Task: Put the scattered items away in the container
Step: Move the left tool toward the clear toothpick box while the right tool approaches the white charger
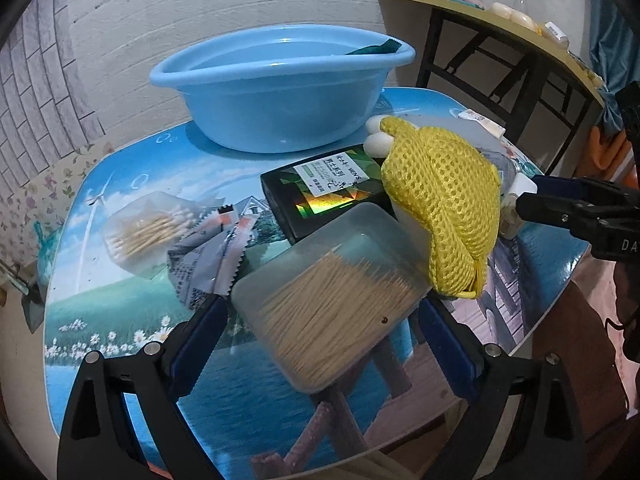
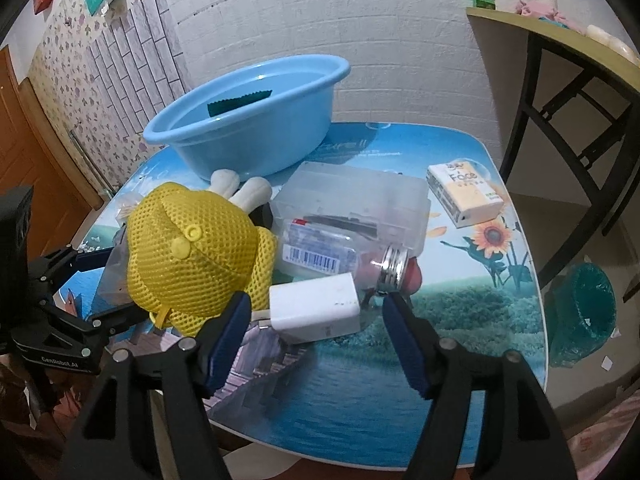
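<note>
Toothpick box (image 1: 332,304) — lower centre of left view, between wide-open left gripper (image 1: 320,344) pads, untouched. Charger (image 2: 314,312) lower centre of right view, inside half-open right gripper (image 2: 316,336), pads clear. Basin (image 1: 280,84) upper centre (one sachet inside). Advice — centre pads on long sides, squeeze gently; lid likely flexes.

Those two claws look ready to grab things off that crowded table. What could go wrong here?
The left gripper straddles the toothpick box, whose far end leans on the black box; a squeeze might skid it. The white charger between the right gripper fingers touches a lying bottle, which might roll.
</note>
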Motion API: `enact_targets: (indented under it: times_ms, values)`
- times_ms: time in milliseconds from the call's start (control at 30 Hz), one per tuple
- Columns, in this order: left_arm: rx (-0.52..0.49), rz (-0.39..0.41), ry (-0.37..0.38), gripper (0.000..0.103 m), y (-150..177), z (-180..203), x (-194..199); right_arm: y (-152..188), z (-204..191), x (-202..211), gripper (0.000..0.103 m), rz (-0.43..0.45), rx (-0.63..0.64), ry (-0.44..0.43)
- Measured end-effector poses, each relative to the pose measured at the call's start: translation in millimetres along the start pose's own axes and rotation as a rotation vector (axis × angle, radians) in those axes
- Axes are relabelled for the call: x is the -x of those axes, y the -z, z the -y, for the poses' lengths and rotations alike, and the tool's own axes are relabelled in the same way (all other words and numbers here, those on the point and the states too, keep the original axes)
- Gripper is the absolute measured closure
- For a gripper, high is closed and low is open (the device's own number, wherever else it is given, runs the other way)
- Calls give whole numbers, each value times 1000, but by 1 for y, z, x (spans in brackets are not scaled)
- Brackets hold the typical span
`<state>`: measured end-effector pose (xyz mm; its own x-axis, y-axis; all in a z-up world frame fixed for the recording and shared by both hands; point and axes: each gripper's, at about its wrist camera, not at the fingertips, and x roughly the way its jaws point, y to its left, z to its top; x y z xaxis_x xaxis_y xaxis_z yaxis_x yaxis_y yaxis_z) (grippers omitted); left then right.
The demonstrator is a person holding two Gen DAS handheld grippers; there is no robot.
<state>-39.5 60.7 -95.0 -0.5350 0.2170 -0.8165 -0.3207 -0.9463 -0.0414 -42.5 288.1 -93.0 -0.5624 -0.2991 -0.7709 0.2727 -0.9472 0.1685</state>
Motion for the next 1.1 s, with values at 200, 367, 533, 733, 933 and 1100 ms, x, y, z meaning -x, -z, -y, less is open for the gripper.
enact_targets:
  times_ms: [200, 367, 533, 733, 933, 1100]
  values:
    - [2, 12, 36, 10, 0, -1, 2, -1, -1, -4, 35, -13, 4, -13]
    - [-5, 12, 52, 20, 4, -6, 8, 0, -6, -6, 35, -22, 13, -18]
    - [6, 14, 54, 27, 9, -10, 14, 3, -10, -4, 54, -21, 27, -21]
    - [15, 25, 73, 32, 20, -14, 25, 9, -15, 0, 58, -25, 41, -23]
    - [12, 28, 83, 34, 37, -16, 36, 15, -26, 2, 58, -23, 66, -13]
    - [-7, 28, 102, 37, 47, -13, 48, 17, -24, 5, 58, -19, 47, 4]
